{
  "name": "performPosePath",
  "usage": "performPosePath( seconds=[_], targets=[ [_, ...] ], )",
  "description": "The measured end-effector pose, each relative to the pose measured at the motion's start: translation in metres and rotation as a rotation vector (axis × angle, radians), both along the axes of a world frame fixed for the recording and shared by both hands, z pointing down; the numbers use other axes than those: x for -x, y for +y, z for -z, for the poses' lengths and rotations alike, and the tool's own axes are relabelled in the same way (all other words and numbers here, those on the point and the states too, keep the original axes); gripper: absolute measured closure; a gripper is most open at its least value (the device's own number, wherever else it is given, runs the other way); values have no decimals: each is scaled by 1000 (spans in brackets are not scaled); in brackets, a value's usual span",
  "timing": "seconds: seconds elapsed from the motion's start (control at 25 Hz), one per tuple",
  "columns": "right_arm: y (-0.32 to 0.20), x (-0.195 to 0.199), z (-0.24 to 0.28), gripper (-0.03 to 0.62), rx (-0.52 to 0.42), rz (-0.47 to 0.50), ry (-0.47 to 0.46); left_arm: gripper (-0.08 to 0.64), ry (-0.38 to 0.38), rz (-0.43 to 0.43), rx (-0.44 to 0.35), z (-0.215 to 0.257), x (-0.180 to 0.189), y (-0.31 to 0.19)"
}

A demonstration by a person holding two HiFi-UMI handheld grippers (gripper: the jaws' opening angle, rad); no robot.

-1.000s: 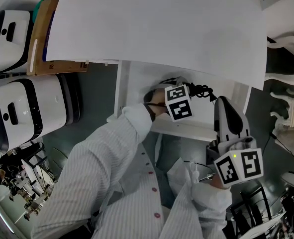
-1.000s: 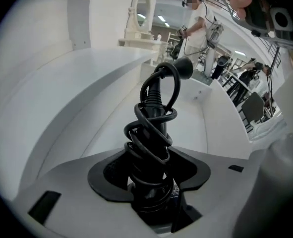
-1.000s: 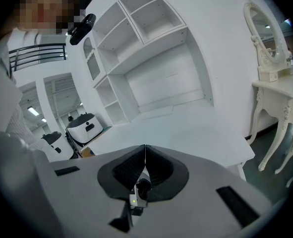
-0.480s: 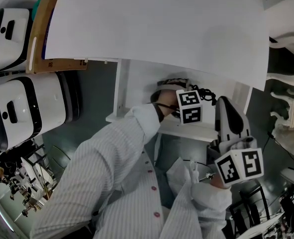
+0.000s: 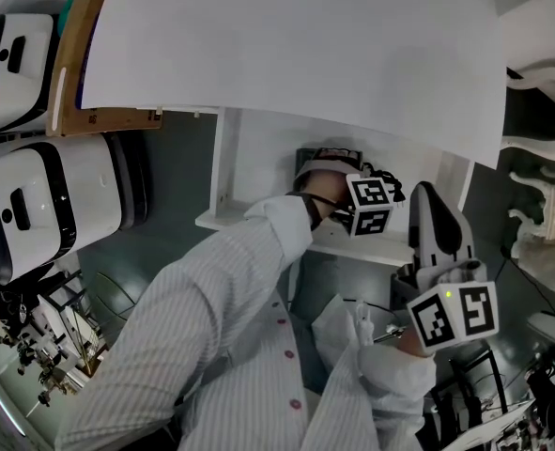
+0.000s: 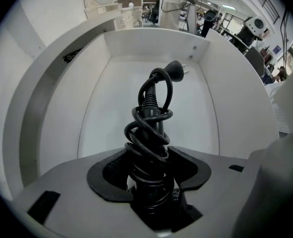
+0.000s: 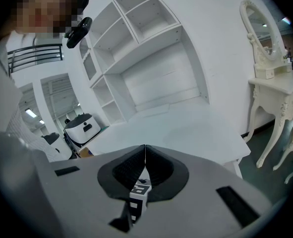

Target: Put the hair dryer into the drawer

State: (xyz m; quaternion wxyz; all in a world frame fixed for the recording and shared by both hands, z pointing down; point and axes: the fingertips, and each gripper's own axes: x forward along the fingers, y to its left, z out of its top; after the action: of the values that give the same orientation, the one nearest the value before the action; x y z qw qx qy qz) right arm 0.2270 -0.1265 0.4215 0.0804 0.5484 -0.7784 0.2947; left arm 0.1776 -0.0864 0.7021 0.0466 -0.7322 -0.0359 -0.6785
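Gripping black hair dryer point(image 6: 153, 133), cord point(image 6: 147, 114) coiled round handle, in my left gripper point(image 6: 151, 175) jaws over smooth white drawer point(image 6: 111, 83); right gripper point(image 7: 144, 165) jaws pressing together empty, facing white shelving point(image 7: 151, 58).

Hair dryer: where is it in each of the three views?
Head view: centre, the hair dryer is inside the open drawer.
Left gripper view: bottom centre, its cord-wrapped handle clamped between the jaws, over the drawer floor.
Right gripper view: not in it.
Shared landmark: the white drawer, seen in the head and left gripper views only.
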Motion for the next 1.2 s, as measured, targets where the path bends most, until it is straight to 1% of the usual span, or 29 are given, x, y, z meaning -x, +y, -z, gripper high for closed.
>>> performPosePath(
  seconds=[0.16, 0.32, 0.64, 0.72, 0.8, 0.84, 0.88, 0.92, 1.04, 1.2],
  targets=[
    [2, -7, 0, 581, 0, -10, -2, 327, -54, -40, -20, -7, 1, 3],
    [3, -12, 0, 581, 0, -19, -4, 325, -94, -54, -30, -11, 3, 3],
    [5, -23, -1, 580, 3, -35, -11, 325, -119, -43, -10, -12, 3, 2],
    [5, -26, -1, 580, 2, -37, -11, 325, -119, -43, -5, -11, 2, 3],
    [5, -28, -1, 580, 3, -38, -10, 325, -119, -42, 16, -11, 2, 5],
    [6, -29, -1, 581, 3, -39, -9, 308, -119, -40, 36, -11, 3, 8],
    [6, -30, -1, 581, 3, -39, -7, 265, -117, -38, 56, -11, 3, 11],
    [6, -31, 0, 580, 3, -39, -5, 249, -113, -36, 67, -10, 3, 13],
    [7, -34, 1, 580, 4, -39, -1, 229, -75, -31, 56, -3, -1, 9],
    [11, -37, 4, 580, 3, -42, 5, 227, -21, -45, 46, 14, -9, 7]
  ],
)
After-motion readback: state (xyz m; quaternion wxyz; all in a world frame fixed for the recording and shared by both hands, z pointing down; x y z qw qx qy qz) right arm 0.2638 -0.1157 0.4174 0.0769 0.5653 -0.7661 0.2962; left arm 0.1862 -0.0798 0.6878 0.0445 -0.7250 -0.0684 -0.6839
